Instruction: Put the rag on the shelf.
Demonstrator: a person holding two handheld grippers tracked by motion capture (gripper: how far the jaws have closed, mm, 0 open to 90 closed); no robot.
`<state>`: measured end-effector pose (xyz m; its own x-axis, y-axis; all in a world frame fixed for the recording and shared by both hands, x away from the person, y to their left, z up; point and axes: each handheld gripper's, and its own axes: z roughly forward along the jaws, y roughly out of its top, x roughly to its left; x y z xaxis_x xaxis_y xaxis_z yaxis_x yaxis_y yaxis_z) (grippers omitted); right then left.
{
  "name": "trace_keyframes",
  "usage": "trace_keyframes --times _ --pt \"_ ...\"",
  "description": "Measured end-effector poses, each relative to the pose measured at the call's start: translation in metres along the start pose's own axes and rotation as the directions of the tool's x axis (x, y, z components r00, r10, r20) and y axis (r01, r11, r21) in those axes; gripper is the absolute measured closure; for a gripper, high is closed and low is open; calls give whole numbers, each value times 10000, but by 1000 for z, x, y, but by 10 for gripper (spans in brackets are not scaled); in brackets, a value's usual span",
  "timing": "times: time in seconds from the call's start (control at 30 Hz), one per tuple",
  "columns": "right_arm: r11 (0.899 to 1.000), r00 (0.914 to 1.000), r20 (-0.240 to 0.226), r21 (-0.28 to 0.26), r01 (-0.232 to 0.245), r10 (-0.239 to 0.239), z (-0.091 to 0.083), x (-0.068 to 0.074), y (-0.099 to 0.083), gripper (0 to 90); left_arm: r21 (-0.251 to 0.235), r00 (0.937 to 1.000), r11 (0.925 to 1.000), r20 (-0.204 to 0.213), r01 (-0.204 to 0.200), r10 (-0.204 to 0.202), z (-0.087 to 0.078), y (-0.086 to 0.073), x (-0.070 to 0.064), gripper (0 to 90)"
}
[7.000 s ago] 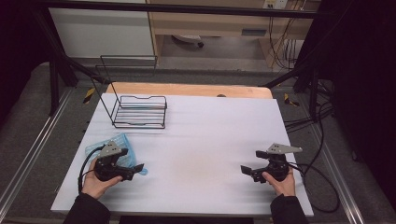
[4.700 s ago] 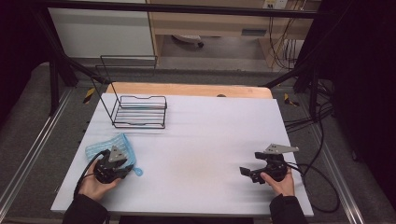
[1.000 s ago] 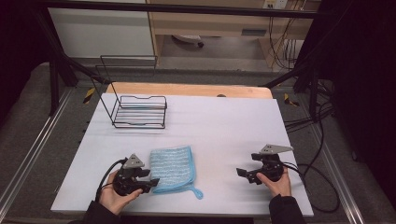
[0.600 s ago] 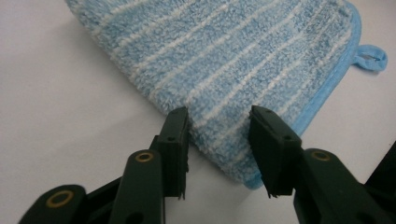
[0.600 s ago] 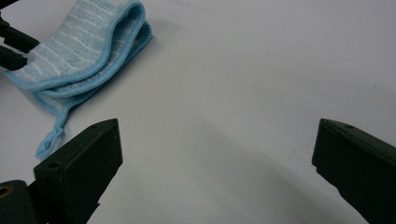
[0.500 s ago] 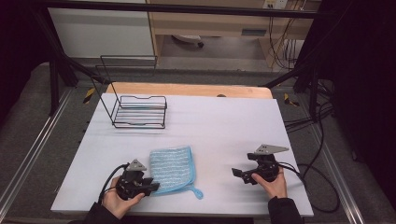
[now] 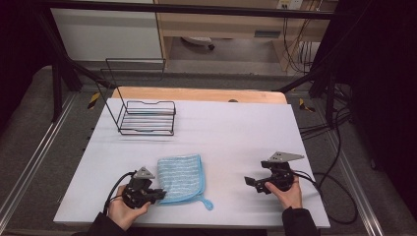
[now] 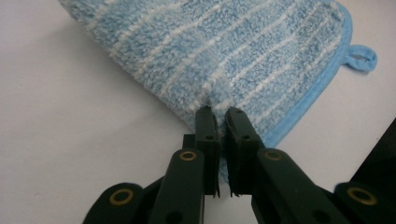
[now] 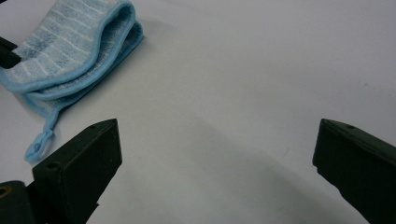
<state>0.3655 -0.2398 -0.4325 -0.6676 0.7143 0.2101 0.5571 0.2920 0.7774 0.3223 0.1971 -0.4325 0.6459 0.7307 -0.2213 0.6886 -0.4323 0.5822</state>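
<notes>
1. Since seven seconds ago, we have carried the left gripper [image 7: 147, 192] from the table's far-left edge toward the near middle, and the blue cloth [image 7: 181, 178] came with it; over the last half second both have barely shifted, while the right gripper [image 7: 256, 183] has eased a little inward toward the cloth.

2. Our left gripper's jaws are clamped on the cloth's near-left edge; in the left gripper view the striped pile bunches up into a small ridge just ahead of the fingertips [image 8: 206, 116].

3. Our right gripper stands with its jaws spread wide and nothing between them, resting low over bare table.

4. From there outward, the cloth lies folded double on the white table [image 7: 236, 132], its bound edges stacked and its hanging loop [image 7: 208, 203] trailing at the near-right corner, toward the right gripper but well apart from it.

5. We judge the drag to be finished and the cloth placed for work with both grippers; the right one likely needs to close the gap next.

6. Farther back, the wire rack [image 7: 146, 117] stands empty near the far-left corner.
</notes>
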Motion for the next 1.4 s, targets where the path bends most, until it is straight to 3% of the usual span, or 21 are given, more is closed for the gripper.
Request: trace_keyframes --times 0.3,0.47,0.67,0.87,1.1,1.4 --pt "10000 10000 38 -18 -3 3 -1 -1 0 17 -82 9997 9999 -210 -96 94 -9 -3 20 842" --pt "10000 10000 56 -21 -28 28 -1 -1 1 17 -178 9982 9987 -375 -477 470 -8 -4 18 812" --pt "9999 10000 80 -102 -55 56 -2 -1 1 16 -627 9977 9972 -573 -400 364 -15 -3 22 625" --pt "9999 9999 127 -131 -47 49 -3 -1 1 13 -1508 9944 9864 -925 -655 519 -30 7 32 417" --pt "9998 9999 134 -146 -99 101 -3 -1 1 12 -1861 9925 9799 -1106 -718 517 -34 22 41 215" --pt "9997 9998 147 -210 -93 96 -3 -2 2 12 -2108 9902 9756 -1358 -616 332 -30 48 55 105"
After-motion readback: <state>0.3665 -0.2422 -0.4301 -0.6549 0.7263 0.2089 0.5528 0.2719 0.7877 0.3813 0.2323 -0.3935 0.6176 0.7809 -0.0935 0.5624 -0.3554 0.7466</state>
